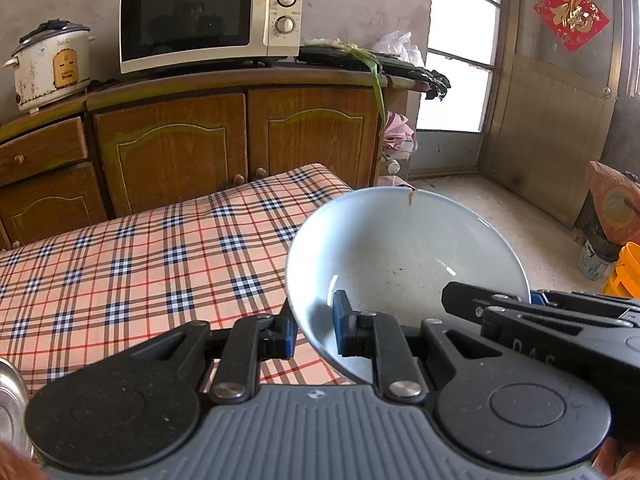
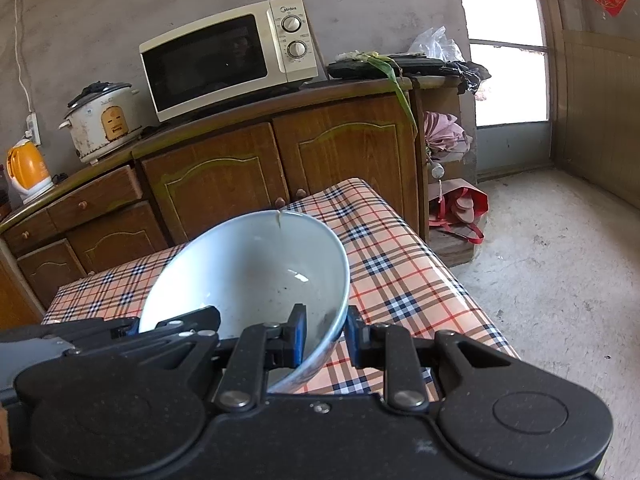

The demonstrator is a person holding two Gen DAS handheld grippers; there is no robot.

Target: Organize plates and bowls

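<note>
A pale blue-white bowl (image 1: 404, 256) with a chipped, cracked far rim is held above the plaid-covered table (image 1: 132, 264). My left gripper (image 1: 314, 330) is shut on its left rim, one blue pad inside and one outside. My right gripper (image 2: 326, 338) is shut on the bowl's (image 2: 248, 268) right rim in the same way. In the left wrist view the right gripper's fingers (image 1: 500, 308) reach in at the bowl's right edge. In the right wrist view the left gripper's fingers (image 2: 184, 320) show at the bowl's left edge.
A metal dish (image 1: 10, 404) edge shows at the table's near left. A wooden cabinet (image 1: 172, 148) behind the table carries a microwave (image 1: 208, 20), a rice cooker (image 1: 50, 66) and a yellow kettle (image 2: 26, 170). Concrete floor (image 2: 560, 260) lies right of the table.
</note>
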